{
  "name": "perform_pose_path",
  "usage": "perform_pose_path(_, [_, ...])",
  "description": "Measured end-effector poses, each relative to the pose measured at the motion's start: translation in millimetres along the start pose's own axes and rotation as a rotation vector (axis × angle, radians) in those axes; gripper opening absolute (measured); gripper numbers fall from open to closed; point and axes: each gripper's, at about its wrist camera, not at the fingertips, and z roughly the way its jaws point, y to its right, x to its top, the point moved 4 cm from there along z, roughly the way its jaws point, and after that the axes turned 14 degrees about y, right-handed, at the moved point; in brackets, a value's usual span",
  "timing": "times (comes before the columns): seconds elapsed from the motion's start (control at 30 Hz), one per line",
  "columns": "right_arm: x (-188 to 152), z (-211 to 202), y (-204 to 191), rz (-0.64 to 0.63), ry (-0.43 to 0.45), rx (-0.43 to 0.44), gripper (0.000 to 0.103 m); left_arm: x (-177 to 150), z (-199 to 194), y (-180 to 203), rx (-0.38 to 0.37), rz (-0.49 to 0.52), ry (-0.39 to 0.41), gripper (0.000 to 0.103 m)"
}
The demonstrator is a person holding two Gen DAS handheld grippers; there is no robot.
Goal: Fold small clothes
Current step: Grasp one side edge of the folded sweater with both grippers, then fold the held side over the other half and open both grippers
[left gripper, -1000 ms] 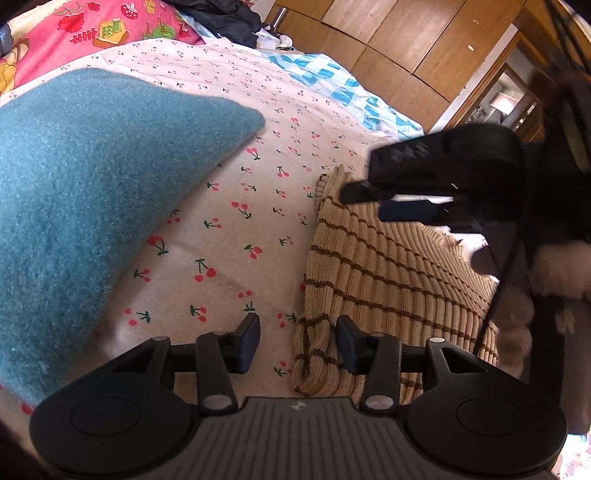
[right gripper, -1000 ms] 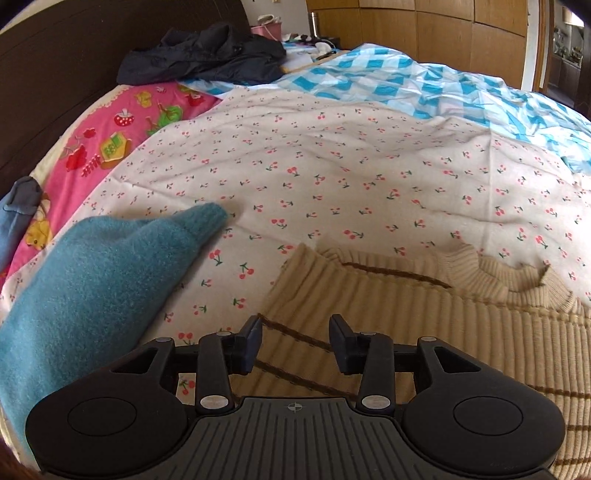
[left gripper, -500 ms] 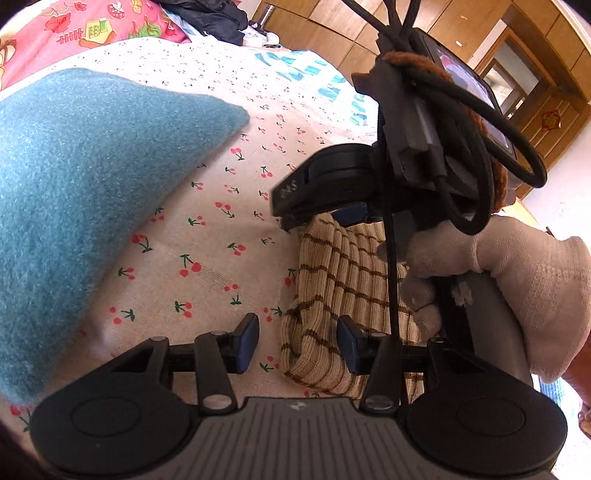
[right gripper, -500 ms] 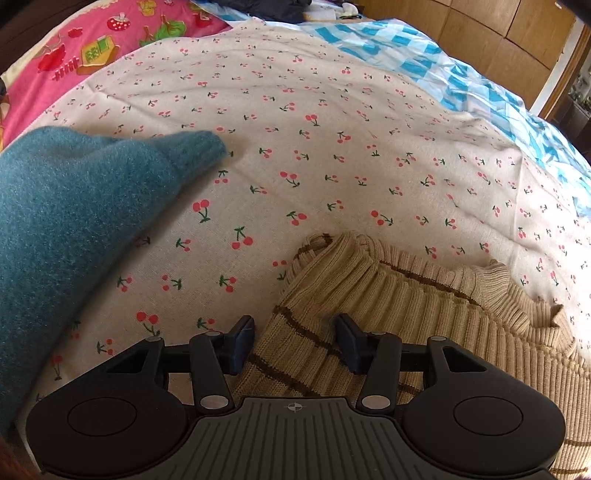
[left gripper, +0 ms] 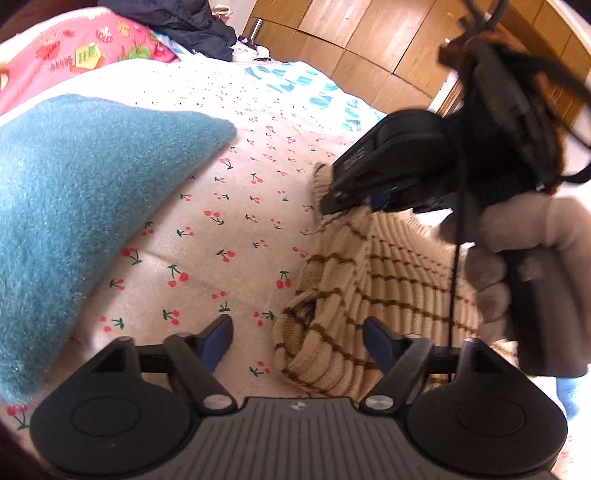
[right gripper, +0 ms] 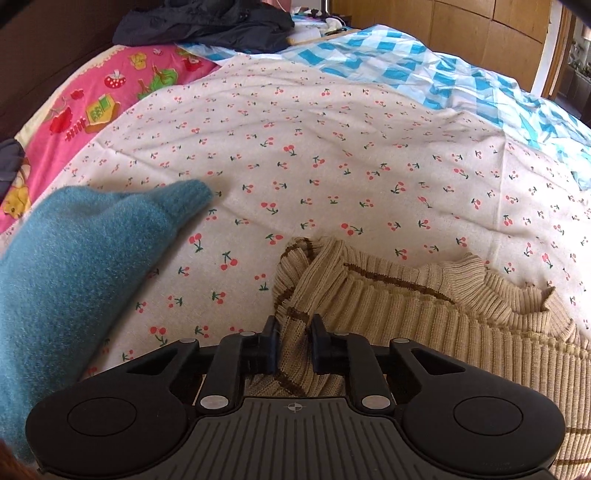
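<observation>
- Right claw [right gripper: 293, 345]: black two-finger tool, its jaws closing on a bunched fold of the beige ribbed knit sweater with thin brown stripes [right gripper: 424, 332]; cloth fills the gap between the pads and is pinched there. In the left wrist view this claw [left gripper: 345, 201] sits at the sweater's [left gripper: 369, 295] far corner, carried by a hand in a pale glove [left gripper: 517, 258].
- Left claw [left gripper: 297, 341]: black, blue-padded, its jaws opening and spread wide; the sweater's near rolled edge lies between the pads, with neither pad pressing on it.
- Beige sweater: lying on the cream bedsheet printed with red cherries [right gripper: 332, 166], its ribbed collar toward the sheet's middle, one corner lifted and crumpled at the right claw.
- Teal fuzzy knit garment [right gripper: 74, 277]: left of the sweater, apart from it, on the same sheet; its narrow cuffed end points toward the sweater.
- Pink cartoon-print cloth [right gripper: 110, 99]: beyond the teal garment, at the bed's far left.
- Blue-and-white checked cover [right gripper: 443, 74]: beyond the sweater, far right.
- Dark crumpled clothing [right gripper: 207, 26]: farthest from the sweater, at the head of the bed.
</observation>
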Motion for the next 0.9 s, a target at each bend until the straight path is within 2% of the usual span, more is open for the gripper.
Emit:
perform_pose_path(0.13, [0.8, -11.3, 12.9, 0.065, 0.022, 0.036, 0.014, -1.9, 8.5, 8.7, 0.025, 0.053, 0.029, 0.083])
perform_pose_path(0.2, [0.8, -16.4, 18.8, 0.084, 0.034, 0.044, 0.014, -2.7, 13.8, 13.7, 0.029, 0.079, 0.025, 0.078])
perform_pose_path(0.27, [0.4, -21.4, 26.3, 0.111, 0.042, 0.056, 0.013, -3.4, 14.7, 18.4, 0.012, 0.085, 0.014, 0.055])
perform_pose_path(0.37, [-0.6, -31.6, 38.1, 0.155, 0.060, 0.076, 0.013, -1.2, 10.8, 21.9, -0.014, 0.054, 0.012, 0.040])
perform_pose_path(0.47, [-0.5, -43.0, 52.4, 0.209, 0.082, 0.098, 0.013, 2.5, 5.5, 34.3, -0.036, 0.067, 0.018, 0.026])
perform_pose_path(0.57, [0.7, -59.8, 69.9, 0.257, 0.115, 0.113, 0.013, 8.4, 0.4, 53.6, -0.084, 0.063, 0.015, 0.021])
perform_pose_path(0.67, [1.7, -87.0, 95.0, 0.287, 0.168, 0.117, 0.013, 16.7, -9.9, 84.7, -0.173, 0.104, 0.039, 0.021])
perform_pose_path(0.77, [0.2, -113.4, 130.7, 0.338, 0.213, 0.106, 0.012, 19.5, -16.3, 125.3, -0.271, 0.148, 0.048, 0.021])
perform_pose_path(0.9, [-14.6, -137.8, 188.8, 0.423, 0.244, 0.056, 0.012, 9.8, -9.6, 179.5, -0.380, 0.210, 0.021, 0.021])
